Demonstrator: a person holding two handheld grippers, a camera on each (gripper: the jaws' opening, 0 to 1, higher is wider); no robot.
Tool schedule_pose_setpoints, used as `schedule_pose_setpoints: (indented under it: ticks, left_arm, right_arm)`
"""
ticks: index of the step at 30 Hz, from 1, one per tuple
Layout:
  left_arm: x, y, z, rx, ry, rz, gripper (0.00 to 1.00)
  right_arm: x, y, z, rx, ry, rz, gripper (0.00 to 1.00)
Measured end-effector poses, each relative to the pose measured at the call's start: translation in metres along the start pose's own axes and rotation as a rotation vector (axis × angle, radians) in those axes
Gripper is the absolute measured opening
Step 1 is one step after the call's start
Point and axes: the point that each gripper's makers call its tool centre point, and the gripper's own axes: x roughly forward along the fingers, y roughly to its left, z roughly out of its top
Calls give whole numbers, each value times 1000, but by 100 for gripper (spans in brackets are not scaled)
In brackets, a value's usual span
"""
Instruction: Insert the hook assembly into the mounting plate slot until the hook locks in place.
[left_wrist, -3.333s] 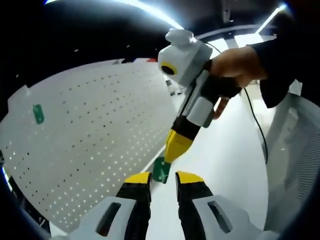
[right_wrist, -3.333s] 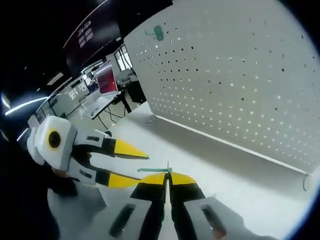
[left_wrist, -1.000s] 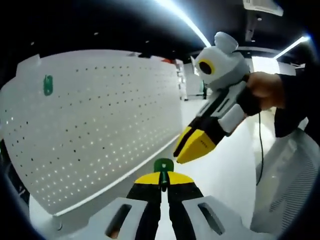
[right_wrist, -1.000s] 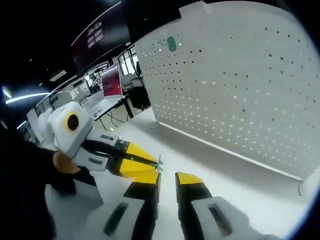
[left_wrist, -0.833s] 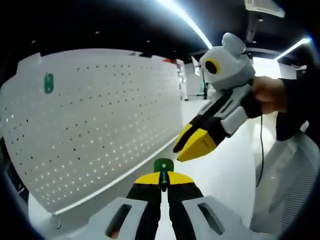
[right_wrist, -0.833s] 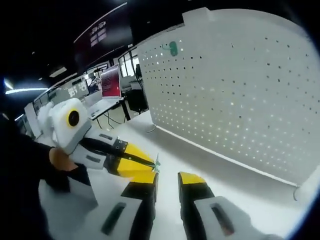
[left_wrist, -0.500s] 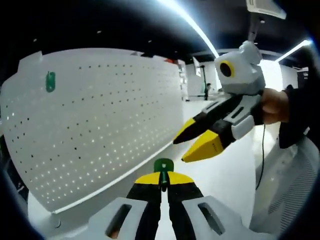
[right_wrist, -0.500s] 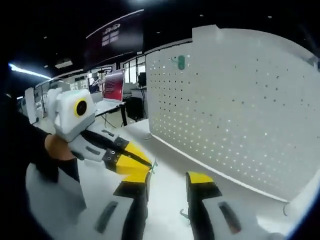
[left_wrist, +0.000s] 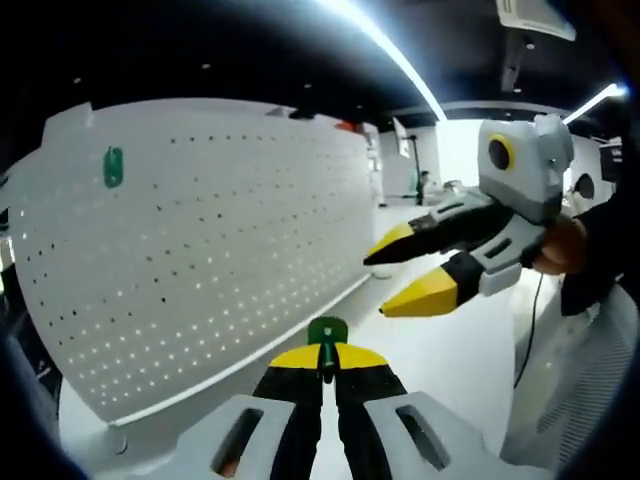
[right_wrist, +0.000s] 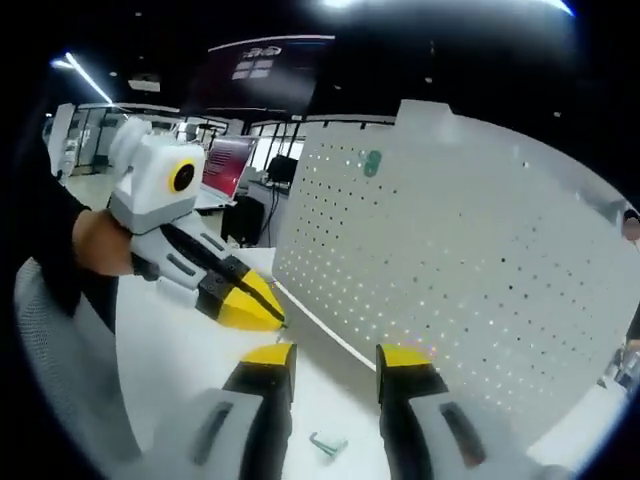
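Far left in the left gripper view, a green tab stuck high on the white board full of holes. In the middle, the left gripper clenched tight on the green hook, same as a second ago, with the hook poking up past the yellow tips and well apart from the board. To the right, the right gripper with fingers spread wide and holding nothing, now farther from the hook than half a second ago. In the right gripper view, a small grey part lying loose on the worktop, low down between the spread fingers. Looks like a finished hand-over from right to left. Hook not in a slot yet, so not locked. Most likely next: carrying the hook over to the board.
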Motion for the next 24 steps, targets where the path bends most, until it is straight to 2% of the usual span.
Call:
schedule_pose_setpoints:
  ticks: [6, 13, 19, 24]
  left_arm:
    - [-7, 5, 9, 9, -12, 31, 3]
    - [-16, 19, 21, 14, -29, 86, 3]
    - [-27, 46, 29, 4, -40, 155, 3]
    - [-39, 78, 49, -15, -78, 233, 3]
  right_arm:
    - [-9, -4, 5, 28, -45, -27, 30]
    - [-12, -9, -2, 53, -49, -39, 29]
    - [-16, -16, 5, 73, -86, -60, 30]
    - [-15, -14, 6, 77, -88, -52, 30]
